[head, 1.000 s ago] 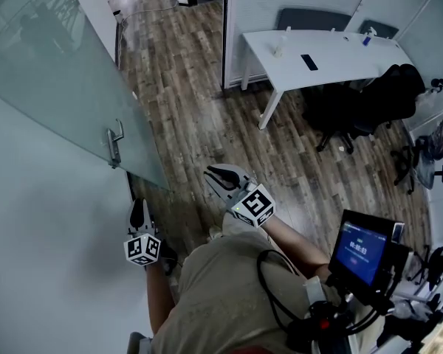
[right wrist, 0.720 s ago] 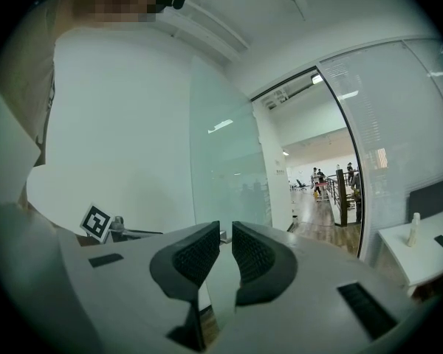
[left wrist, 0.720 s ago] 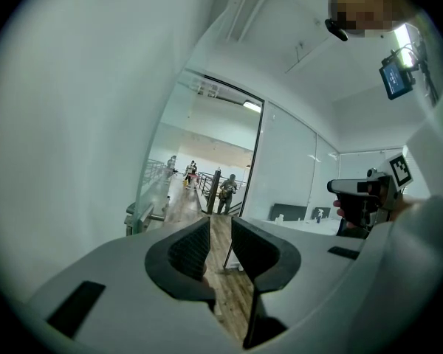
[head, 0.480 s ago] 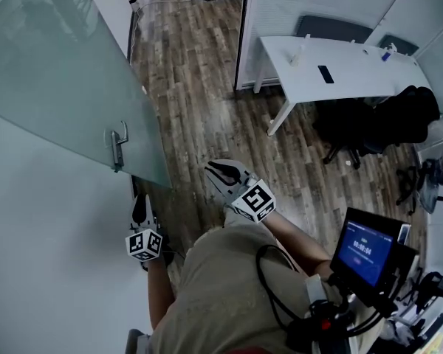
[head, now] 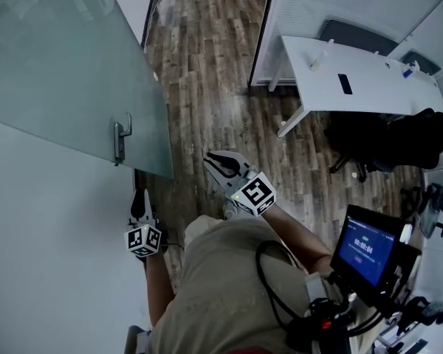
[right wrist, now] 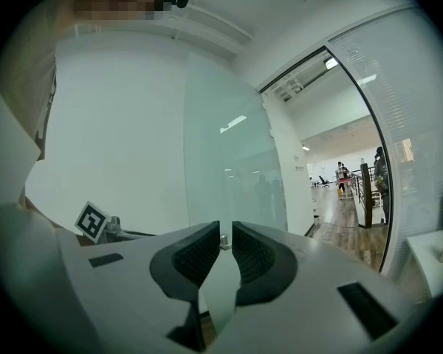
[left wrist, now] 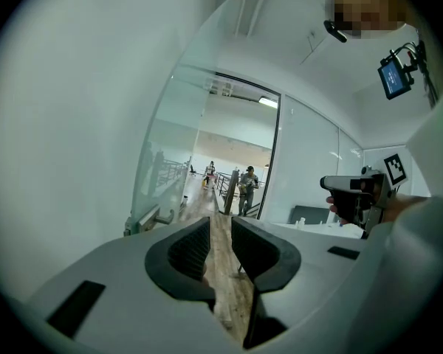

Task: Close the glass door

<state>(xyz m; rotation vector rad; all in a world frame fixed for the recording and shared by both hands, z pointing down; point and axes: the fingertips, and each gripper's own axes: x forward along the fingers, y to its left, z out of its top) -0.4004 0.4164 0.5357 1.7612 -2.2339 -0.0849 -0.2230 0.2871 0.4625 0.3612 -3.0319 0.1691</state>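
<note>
Nearest, the person's torso (head: 214,286) fills the bottom of the head view, with a lit screen (head: 365,251) at its right. Just ahead, the left gripper (head: 139,195) is held low beside the white wall (head: 52,257). Its jaws are a narrow slit apart and grasp nothing; only floor shows through the gap. The right gripper (head: 220,162) is a little further out, its jaws likewise barely parted and empty, facing the glass. Beyond them the glass door (head: 66,72) stands open, angled across the left of the view. Its handle (head: 119,140) sits near the free edge, above the left gripper, touched by neither gripper. Further off lie the wood floor (head: 207,72), a white desk (head: 354,80) and a dark chair (head: 387,142).
</note>
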